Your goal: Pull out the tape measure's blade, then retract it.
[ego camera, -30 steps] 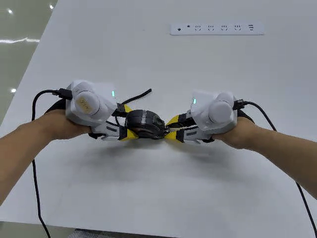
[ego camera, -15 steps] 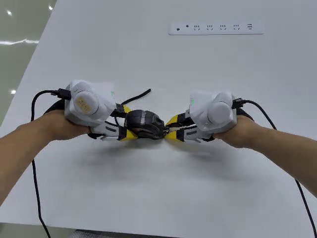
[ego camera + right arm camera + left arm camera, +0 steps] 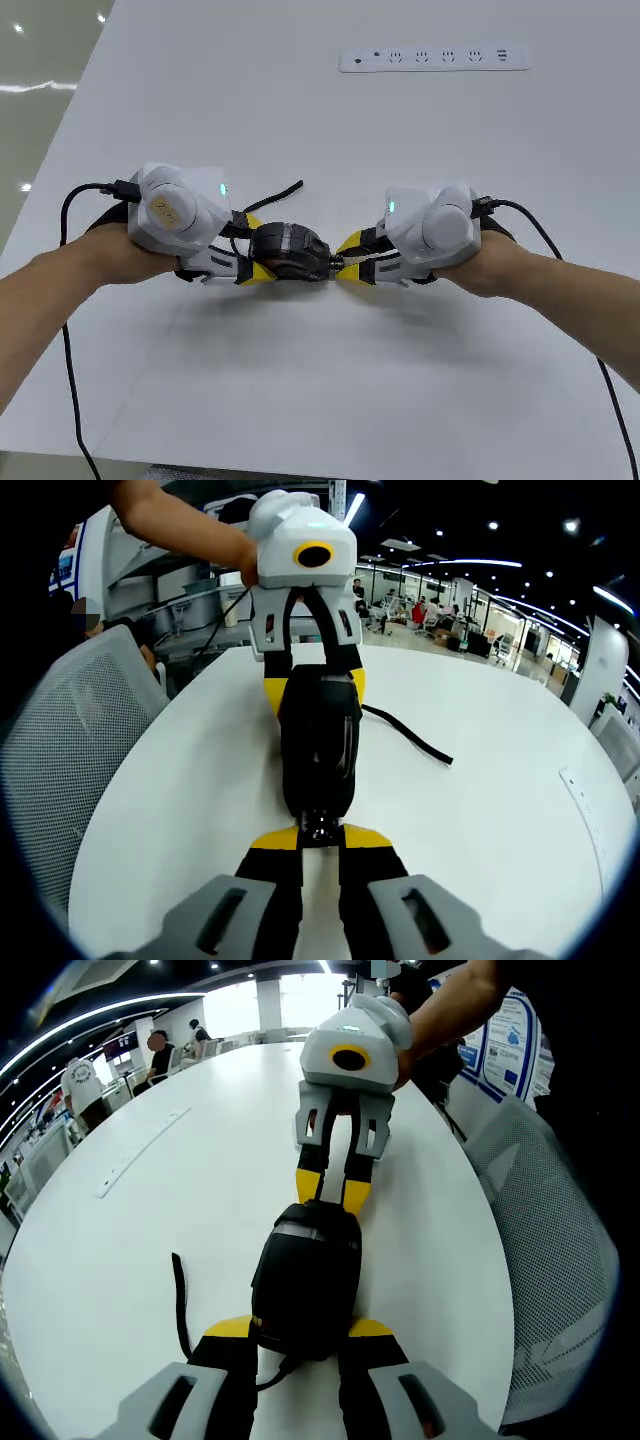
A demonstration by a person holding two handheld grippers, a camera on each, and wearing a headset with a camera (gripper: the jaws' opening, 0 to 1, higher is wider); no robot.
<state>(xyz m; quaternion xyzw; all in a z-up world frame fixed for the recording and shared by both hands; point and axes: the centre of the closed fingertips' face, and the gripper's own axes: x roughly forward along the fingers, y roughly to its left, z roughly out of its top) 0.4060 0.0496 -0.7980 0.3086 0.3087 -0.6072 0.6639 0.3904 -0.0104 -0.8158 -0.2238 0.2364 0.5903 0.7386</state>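
A black tape measure (image 3: 289,250) lies on the white table between both grippers. My left gripper (image 3: 250,264) is shut on its case; in the left gripper view the case (image 3: 306,1285) sits between the yellow fingertips. My right gripper (image 3: 344,262) meets the case from the right and is shut on the blade's end hook (image 3: 318,827), which sits at the case mouth. The blade is inside the case. A black wrist strap (image 3: 277,194) trails from the case toward the far side.
A white power strip (image 3: 432,58) lies at the far side of the table. Black cables (image 3: 68,340) run from both grippers toward the near edge. In the left gripper view, a mesh office chair (image 3: 560,1260) stands past the table edge.
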